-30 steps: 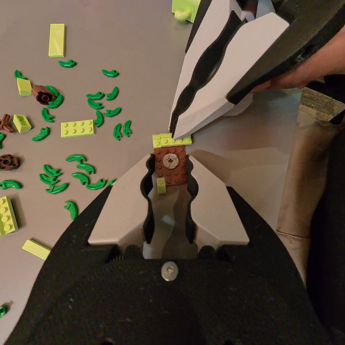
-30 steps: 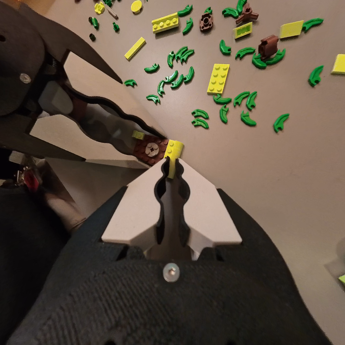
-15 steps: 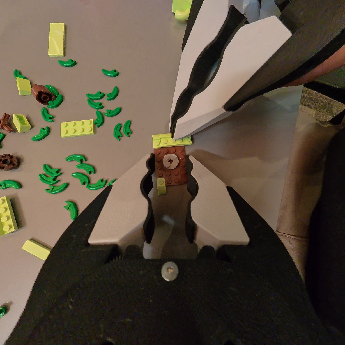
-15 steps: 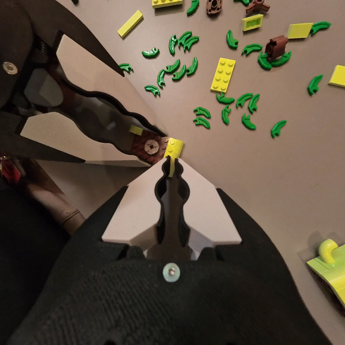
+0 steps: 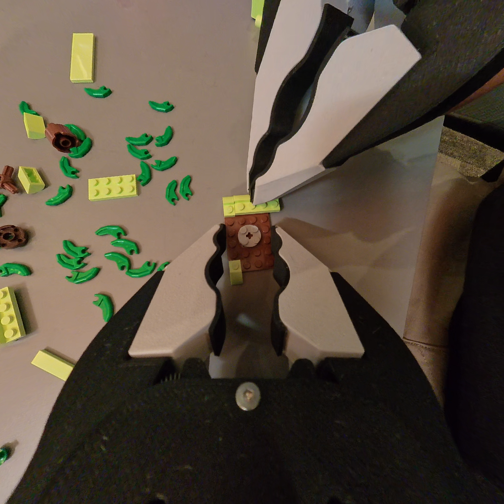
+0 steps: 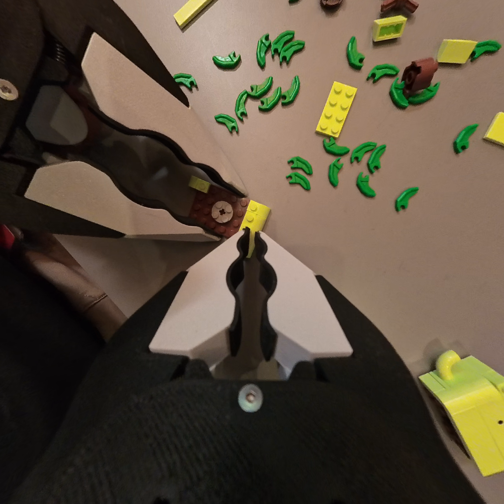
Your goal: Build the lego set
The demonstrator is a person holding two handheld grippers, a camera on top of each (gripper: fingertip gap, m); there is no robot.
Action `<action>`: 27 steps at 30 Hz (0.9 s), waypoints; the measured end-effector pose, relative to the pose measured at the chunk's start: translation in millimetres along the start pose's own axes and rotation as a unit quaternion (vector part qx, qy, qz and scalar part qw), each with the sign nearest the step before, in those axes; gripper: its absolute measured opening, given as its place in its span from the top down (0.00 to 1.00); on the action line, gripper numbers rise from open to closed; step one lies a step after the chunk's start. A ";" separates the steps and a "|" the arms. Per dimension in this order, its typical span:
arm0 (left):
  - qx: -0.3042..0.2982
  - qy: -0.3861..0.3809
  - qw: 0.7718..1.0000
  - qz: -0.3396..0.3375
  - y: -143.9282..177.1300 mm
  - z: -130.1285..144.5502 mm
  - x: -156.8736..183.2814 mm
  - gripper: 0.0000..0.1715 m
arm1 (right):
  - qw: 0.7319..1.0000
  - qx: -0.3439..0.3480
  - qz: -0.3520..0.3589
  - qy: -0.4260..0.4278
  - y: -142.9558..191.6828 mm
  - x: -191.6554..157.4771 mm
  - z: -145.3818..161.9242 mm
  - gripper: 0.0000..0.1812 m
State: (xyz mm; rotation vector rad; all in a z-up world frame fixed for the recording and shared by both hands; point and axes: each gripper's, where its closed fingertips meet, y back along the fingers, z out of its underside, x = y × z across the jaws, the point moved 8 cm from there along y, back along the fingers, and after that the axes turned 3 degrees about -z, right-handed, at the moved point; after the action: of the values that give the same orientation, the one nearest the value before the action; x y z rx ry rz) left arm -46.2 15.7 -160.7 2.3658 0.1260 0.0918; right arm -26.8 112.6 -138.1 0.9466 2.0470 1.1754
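Since a second ago, little has shifted; my right gripper (image 6: 251, 236) has only tilted, still pinching the lime plate (image 5: 256, 205) at the far edge of the brown plate (image 5: 249, 245) with its grey round stud (image 5: 248, 236). My left gripper (image 5: 246, 231) clamps that brown plate's sides above the grey table (image 5: 191, 68).
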 end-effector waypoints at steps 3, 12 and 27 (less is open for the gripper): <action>0.000 -0.001 1.000 -0.001 0.0 0.0 0.2 0.81 | 1.000 0.002 0.000 -0.003 0.0 0.2 0.1 0.99; 0.000 -0.002 1.000 -0.002 -0.1 0.0 0.3 0.81 | 0.999 0.021 -0.007 -0.040 0.2 1.3 2.2 0.98; -0.001 -0.003 1.000 -0.003 0.1 0.0 0.4 0.81 | 0.999 0.023 0.002 -0.027 0.2 0.2 1.1 0.99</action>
State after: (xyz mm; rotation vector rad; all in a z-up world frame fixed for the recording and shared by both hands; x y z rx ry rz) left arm -45.8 15.7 -160.7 2.3645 0.1291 0.0826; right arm -26.0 113.3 -138.4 0.9936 2.0370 1.0966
